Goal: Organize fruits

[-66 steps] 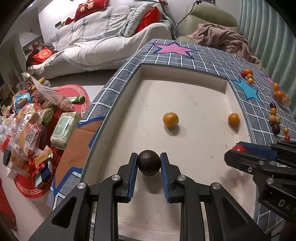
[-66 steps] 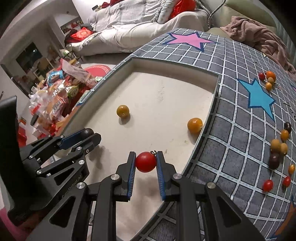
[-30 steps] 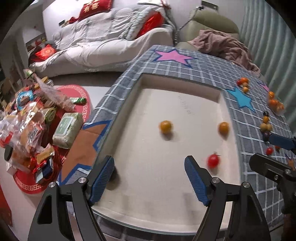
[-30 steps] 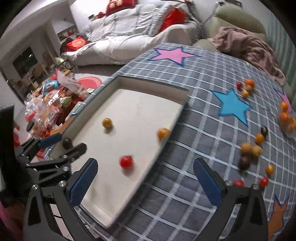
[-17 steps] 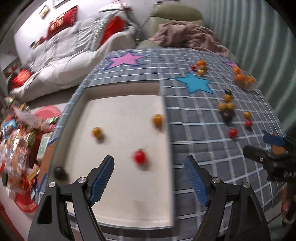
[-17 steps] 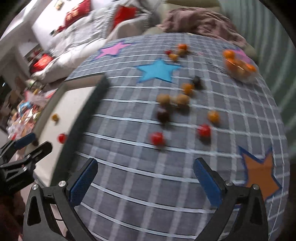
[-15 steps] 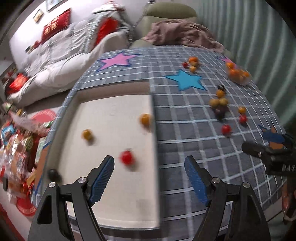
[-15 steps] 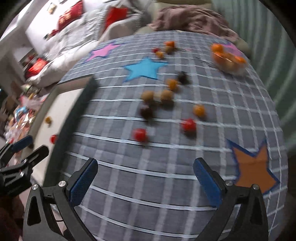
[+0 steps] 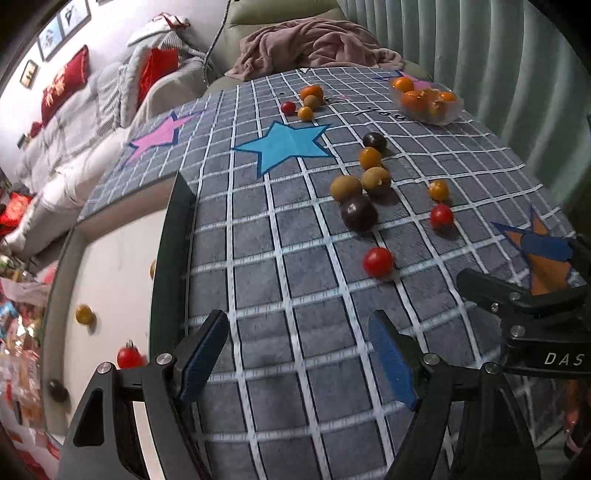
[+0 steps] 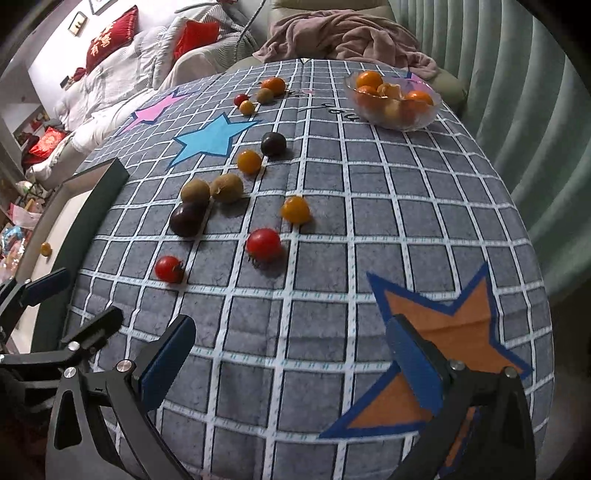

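Both grippers hang open and hold nothing above the grey checked cloth [image 9: 295,295]. My left gripper [image 9: 297,354] is just right of the tray's dark rim [image 9: 173,258], with a red tomato [image 9: 377,261] ahead of it. My right gripper [image 10: 291,354] is over bare cloth beside an orange star [image 10: 443,332]. Ahead of it lie two red tomatoes [image 10: 168,269] [image 10: 263,243], a dark plum [image 10: 187,219], two brown fruits [image 10: 194,191] and small orange ones [image 10: 295,209]. In the white tray [image 9: 110,258] rest a red tomato [image 9: 129,357], a dark fruit [image 9: 58,390] and a yellow one [image 9: 84,314].
A clear bowl [image 10: 393,99] of oranges stands at the cloth's far right. A small fruit cluster [image 9: 310,99] lies near the far edge. A pink blanket [image 10: 343,33], a sofa and a curtain lie beyond. Packaged goods [image 9: 14,332] clutter the floor at left.
Both grippers have let go of their fruits, the dark fruit and the red tomato, which now lie in the tray. Both swung right from the tray to over the cloth.
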{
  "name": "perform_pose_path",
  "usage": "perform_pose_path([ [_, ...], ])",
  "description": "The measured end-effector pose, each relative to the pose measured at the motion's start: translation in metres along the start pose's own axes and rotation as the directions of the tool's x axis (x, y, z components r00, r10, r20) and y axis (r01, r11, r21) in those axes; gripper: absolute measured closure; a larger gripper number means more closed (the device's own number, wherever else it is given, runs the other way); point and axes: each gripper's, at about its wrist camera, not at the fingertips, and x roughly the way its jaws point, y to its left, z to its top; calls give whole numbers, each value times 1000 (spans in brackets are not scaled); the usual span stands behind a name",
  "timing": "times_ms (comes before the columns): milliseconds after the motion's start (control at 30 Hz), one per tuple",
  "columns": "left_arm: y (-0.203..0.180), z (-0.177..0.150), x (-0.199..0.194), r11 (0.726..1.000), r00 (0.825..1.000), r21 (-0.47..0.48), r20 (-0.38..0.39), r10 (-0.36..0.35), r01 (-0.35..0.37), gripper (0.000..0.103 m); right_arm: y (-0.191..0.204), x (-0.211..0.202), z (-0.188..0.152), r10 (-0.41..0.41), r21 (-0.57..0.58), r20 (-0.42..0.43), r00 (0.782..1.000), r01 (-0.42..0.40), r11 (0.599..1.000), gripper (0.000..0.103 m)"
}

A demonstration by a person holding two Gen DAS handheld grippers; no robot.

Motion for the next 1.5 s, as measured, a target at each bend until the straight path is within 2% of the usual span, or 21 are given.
perform_pose_path([
  [100, -5, 6, 8, 1000, 1000, 20, 3, -6, 6, 24, -3, 5, 8, 37, -2, 6, 999, -37, 999, 8],
  [233, -14, 11, 16, 999, 1000, 49, 12, -9, 9, 24, 3, 13, 15, 68, -32, -7, 998, -68, 997, 26],
  [433, -31, 20, 25, 996, 1000, 89, 26, -9, 6, 24, 11, 20, 26, 90, -64, -9, 996, -91, 994, 38],
  [600, -34, 27, 29, 997, 999, 71, 31, -28, 26, 25, 16, 22, 30, 86, -97, -12, 996, -87, 991, 61],
  [633, -34, 27, 30, 997, 999, 65, 31, -33, 31, 28, 16, 22, 30, 89, -104, -13, 996, -90, 990, 68],
  [667, -33, 28, 30, 997, 998, 56, 29, -49, 47, 37, 16, 22, 30, 97, -106, -14, 995, -98, 989, 78],
  [767, -33, 30, 31, 996, 996, 32, 16, -88, 87, 54, 12, 21, 30, 118, -89, -10, 993, -119, 989, 79],
  [800, -33, 30, 31, 994, 994, 26, 12, -108, 108, 65, 9, 19, 29, 126, -77, -7, 992, -126, 989, 79],
  [867, -33, 30, 31, 990, 990, 17, 0, -141, 141, 78, 4, 15, 28, 139, -57, 3, 990, -139, 989, 79],
  [900, -32, 29, 31, 989, 989, 14, -6, -145, 145, 81, 2, 12, 27, 145, -50, 6, 989, -145, 988, 79],
  [1267, 0, 7, 5, 983, 986, -79, -11, -165, 164, 81, -9, -13, 4, 192, -3, 22, 981, -192, 981, 79],
  [1500, 14, -6, -20, 989, 992, -76, 16, -128, 129, 81, -7, -24, -8, 212, 15, 20, 977, -212, 977, 79],
])
